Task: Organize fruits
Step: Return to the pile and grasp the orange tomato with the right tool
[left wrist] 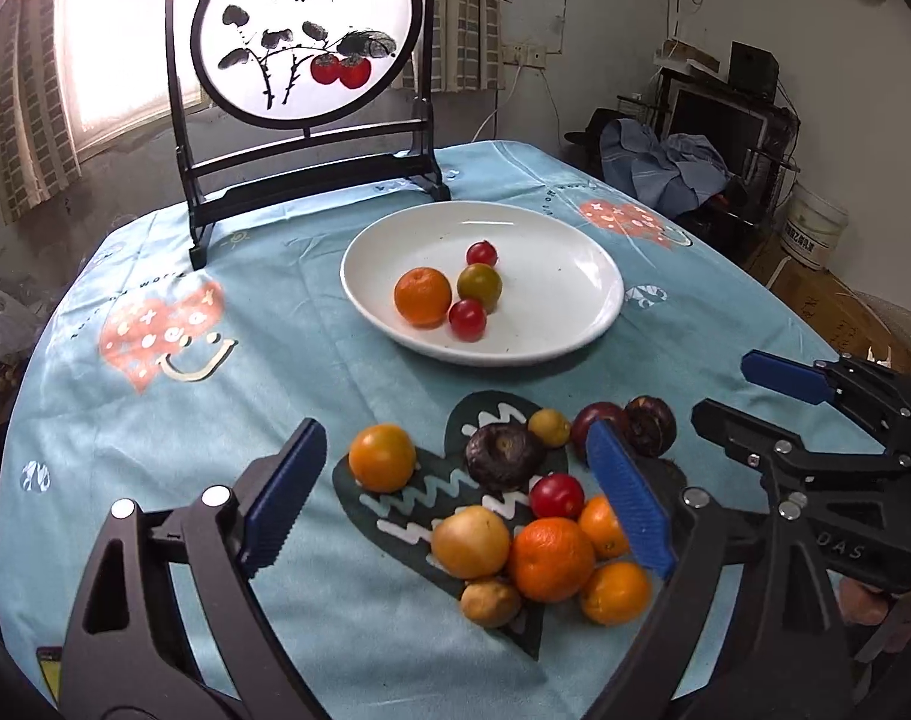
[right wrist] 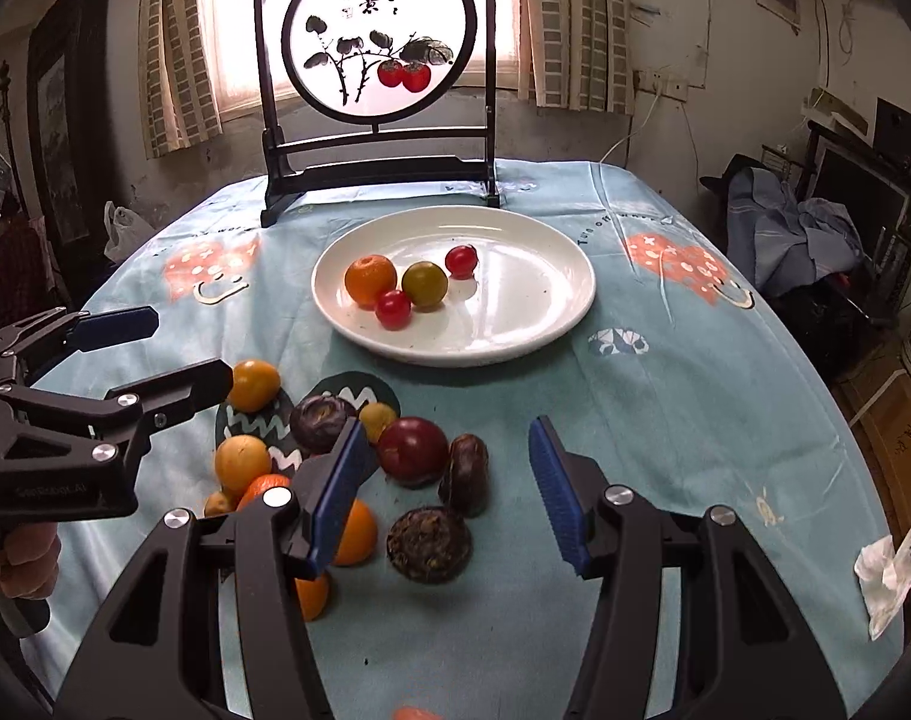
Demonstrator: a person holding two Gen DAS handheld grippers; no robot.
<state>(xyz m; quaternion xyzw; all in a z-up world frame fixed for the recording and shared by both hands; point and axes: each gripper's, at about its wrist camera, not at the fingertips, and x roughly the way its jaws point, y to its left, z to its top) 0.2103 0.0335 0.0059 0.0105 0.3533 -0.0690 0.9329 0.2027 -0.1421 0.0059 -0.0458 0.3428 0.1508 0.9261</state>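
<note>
A white plate (left wrist: 575, 324) (right wrist: 515, 324) holds an orange (left wrist: 422, 296) (right wrist: 369, 279), a green-yellow fruit (left wrist: 480, 285) (right wrist: 424, 283) and two red cherry tomatoes (left wrist: 467, 319) (right wrist: 393, 309). Several loose fruits lie in front of it: oranges (left wrist: 551, 558), a yellow fruit (left wrist: 382, 457) (right wrist: 252, 384), dark water chestnuts (left wrist: 503, 456) (right wrist: 429, 545) and a dark red plum (right wrist: 412, 451). My left gripper (left wrist: 455, 510) is open and empty over the pile. My right gripper (right wrist: 449, 492) is open and empty above a water chestnut; it also shows in the left wrist view (left wrist: 749, 390).
A black-framed round painted screen (left wrist: 305, 30) (right wrist: 377, 42) stands at the table's far edge behind the plate. The blue tablecloth (left wrist: 155, 420) (right wrist: 695, 420) covers the round table. A crumpled tissue (right wrist: 890, 570) lies at the right edge. Clutter and a white bucket (left wrist: 812, 228) stand right.
</note>
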